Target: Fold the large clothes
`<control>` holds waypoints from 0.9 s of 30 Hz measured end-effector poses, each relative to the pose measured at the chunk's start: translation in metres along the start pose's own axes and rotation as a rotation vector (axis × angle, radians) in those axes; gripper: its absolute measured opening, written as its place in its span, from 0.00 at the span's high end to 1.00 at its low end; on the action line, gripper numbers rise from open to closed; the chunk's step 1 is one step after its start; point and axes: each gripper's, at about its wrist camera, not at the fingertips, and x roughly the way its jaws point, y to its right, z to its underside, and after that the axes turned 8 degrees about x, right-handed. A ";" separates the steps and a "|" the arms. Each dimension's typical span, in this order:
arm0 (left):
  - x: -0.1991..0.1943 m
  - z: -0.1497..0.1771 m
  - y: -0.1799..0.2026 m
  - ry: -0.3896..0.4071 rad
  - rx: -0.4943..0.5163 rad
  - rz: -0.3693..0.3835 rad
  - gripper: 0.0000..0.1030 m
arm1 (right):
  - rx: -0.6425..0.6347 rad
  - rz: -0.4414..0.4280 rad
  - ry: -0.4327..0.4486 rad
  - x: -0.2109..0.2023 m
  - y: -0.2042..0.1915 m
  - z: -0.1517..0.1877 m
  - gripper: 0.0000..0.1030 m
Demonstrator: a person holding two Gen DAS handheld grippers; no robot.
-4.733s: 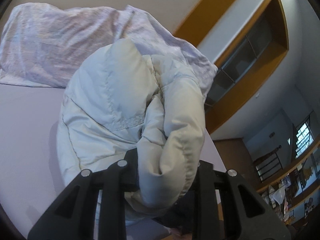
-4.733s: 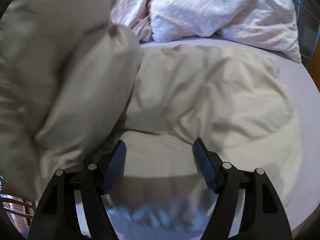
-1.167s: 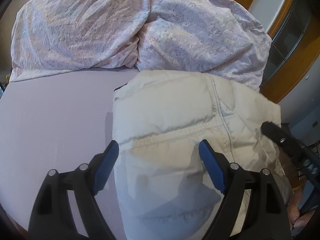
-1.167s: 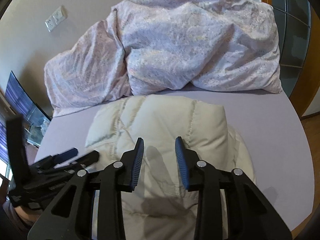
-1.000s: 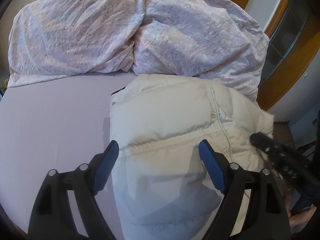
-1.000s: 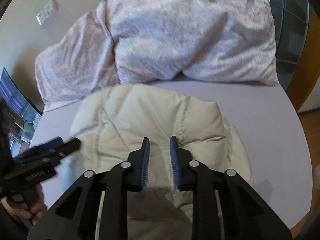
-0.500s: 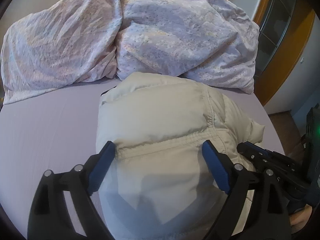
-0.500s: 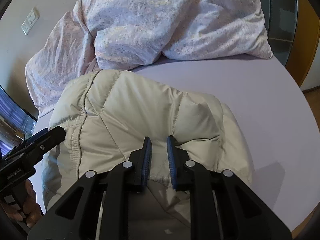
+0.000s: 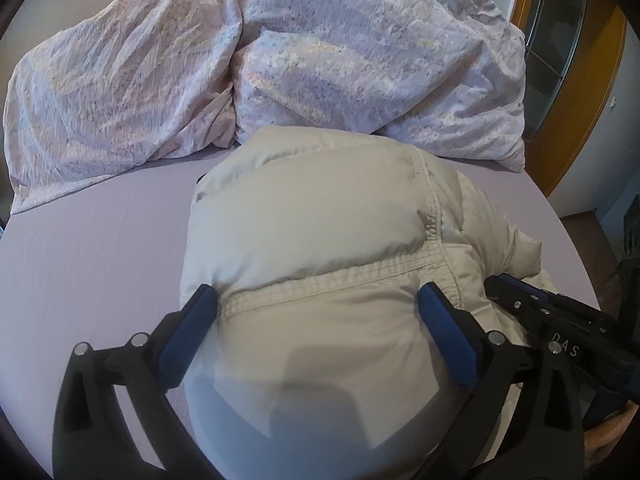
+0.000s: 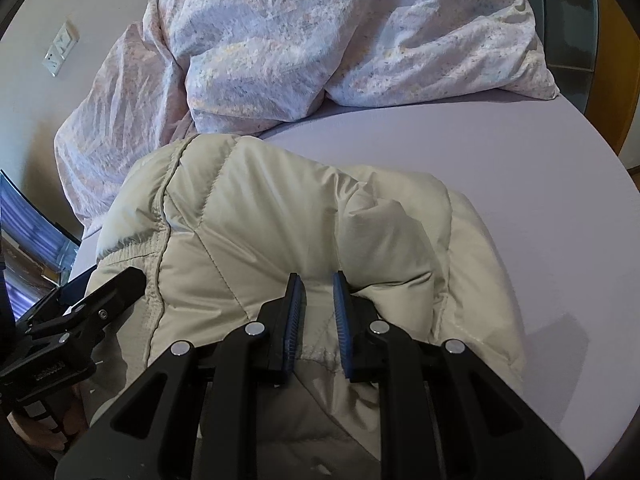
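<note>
Black plastic tool [image 9: 318,306] frames, blue ribbed pads [image 10: 342,314], silver screws, white lettering.

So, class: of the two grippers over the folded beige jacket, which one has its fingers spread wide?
The left gripper: its fingers are opening wide across the jacket. The right gripper is shut, pinching jacket fabric.

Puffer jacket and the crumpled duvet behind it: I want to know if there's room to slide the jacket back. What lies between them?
In the left wrist view, the puffer jacket reaches the duvet; only bare sheet shows left.

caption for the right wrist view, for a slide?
Right hand-held gripper pinching the folded beige puffer jacket on a lilac bed.
</note>
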 end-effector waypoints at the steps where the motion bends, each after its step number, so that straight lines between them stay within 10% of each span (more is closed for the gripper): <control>1: 0.001 0.001 0.001 0.002 0.003 -0.003 0.02 | -0.002 -0.004 0.007 0.001 0.001 0.001 0.85; 27: 0.002 0.013 0.002 0.038 0.047 -0.039 0.02 | -0.022 0.054 0.035 -0.007 -0.009 0.003 0.83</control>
